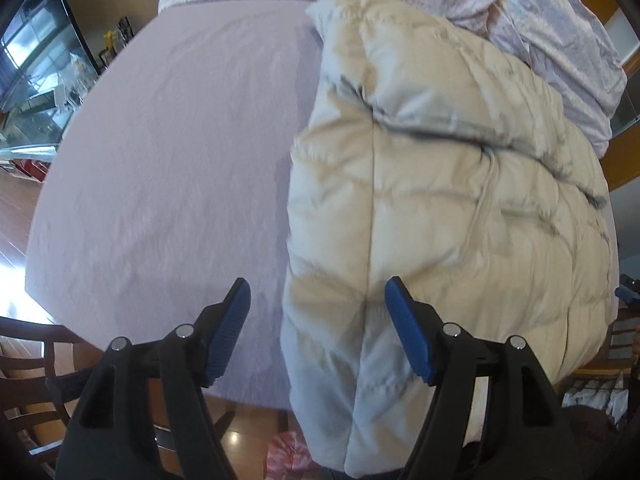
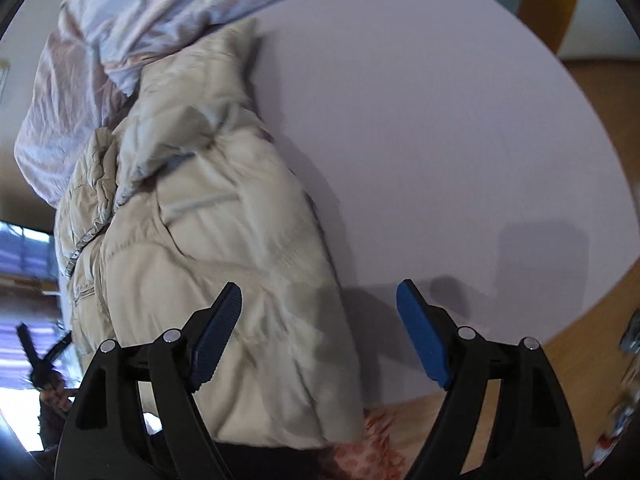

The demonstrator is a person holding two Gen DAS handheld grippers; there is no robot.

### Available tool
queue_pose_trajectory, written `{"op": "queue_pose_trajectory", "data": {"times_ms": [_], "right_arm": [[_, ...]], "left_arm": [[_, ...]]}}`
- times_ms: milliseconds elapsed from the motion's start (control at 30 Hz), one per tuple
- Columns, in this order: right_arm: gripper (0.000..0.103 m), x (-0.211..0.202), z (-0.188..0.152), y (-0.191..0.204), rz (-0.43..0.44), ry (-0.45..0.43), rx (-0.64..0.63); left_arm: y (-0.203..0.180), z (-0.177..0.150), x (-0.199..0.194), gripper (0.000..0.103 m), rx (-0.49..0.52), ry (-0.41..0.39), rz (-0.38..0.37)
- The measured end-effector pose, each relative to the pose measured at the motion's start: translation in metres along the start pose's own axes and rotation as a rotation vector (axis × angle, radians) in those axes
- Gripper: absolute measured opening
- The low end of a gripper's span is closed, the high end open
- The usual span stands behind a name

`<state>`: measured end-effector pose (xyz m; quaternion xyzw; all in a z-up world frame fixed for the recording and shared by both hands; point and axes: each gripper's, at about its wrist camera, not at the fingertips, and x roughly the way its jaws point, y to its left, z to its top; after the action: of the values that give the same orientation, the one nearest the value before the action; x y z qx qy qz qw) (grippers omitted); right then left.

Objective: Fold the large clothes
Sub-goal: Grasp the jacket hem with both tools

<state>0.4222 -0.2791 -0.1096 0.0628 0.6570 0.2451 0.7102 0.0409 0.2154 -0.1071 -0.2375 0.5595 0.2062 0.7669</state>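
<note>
Cream puffer jacket [image 1: 440, 200] lies partly folded lengthwise, overhanging the worktop's [image 1: 160, 160] near edge — both hand-held grippers, left [image 1: 318, 292] and right [image 2: 320, 296], spread and empty; further folds judged outstanding.

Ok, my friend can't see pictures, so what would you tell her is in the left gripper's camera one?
A puffy cream jacket lies folded lengthwise on a round table with a lilac cloth. The left gripper, with blue pads, hangs open just above the jacket's near edge, holding nothing. Crumpled pale fabric is heaped at the far side.
</note>
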Motion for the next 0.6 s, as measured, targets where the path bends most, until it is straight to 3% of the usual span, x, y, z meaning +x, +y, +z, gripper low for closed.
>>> {"op": "queue_pose_trajectory", "data": {"times_ms": [467, 600], "right_arm": [[0.079, 0.020, -0.023, -0.018, 0.146, 0.160, -0.011], [0.069, 0.024, -0.024, -0.014, 0.195, 0.188, -0.032]], "left_arm": [[0.000, -0.041, 0.010, 0.069, -0.024, 0.047, -0.068], [-0.002, -0.048, 0.009, 0.061, -0.013, 0.051, -0.088]]}}
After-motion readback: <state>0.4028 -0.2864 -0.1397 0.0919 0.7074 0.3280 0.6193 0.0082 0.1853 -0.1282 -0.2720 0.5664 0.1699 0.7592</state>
